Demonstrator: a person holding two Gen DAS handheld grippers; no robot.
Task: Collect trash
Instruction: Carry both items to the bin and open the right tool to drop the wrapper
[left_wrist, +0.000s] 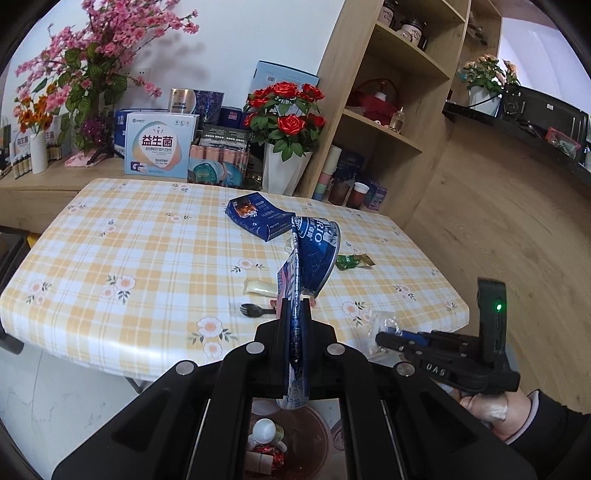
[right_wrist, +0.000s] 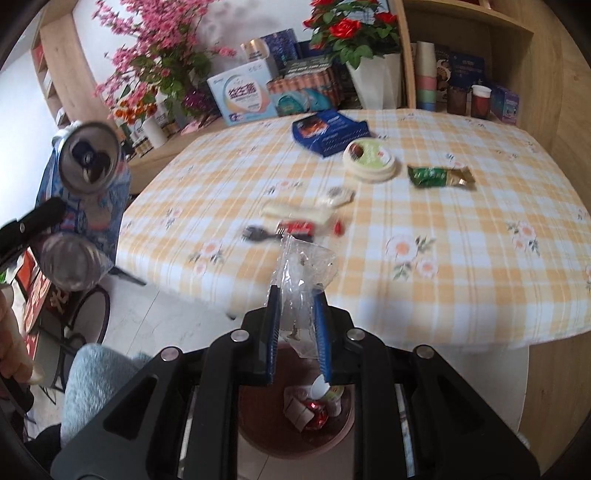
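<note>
both grippers point downward over the brown bin (right_wrist: 295, 439) that sits on the floor at the near edge of the table (right_wrist: 461, 229). the left gripper (left_wrist: 294, 314) is clamped narrow on a crushed blue can (left_wrist: 314, 254), flattened and bent, above the bin. the right gripper (right_wrist: 297, 306) pinches a crumpled clear plastic wrapper (right_wrist: 303, 266), also above the bin. the bin holds a small white bottle and red wrappers. on the table behind the bin lie a blue box (right_wrist: 328, 133), a green packet (right_wrist: 439, 176) and a black fork (left_wrist: 255, 309).
</note>
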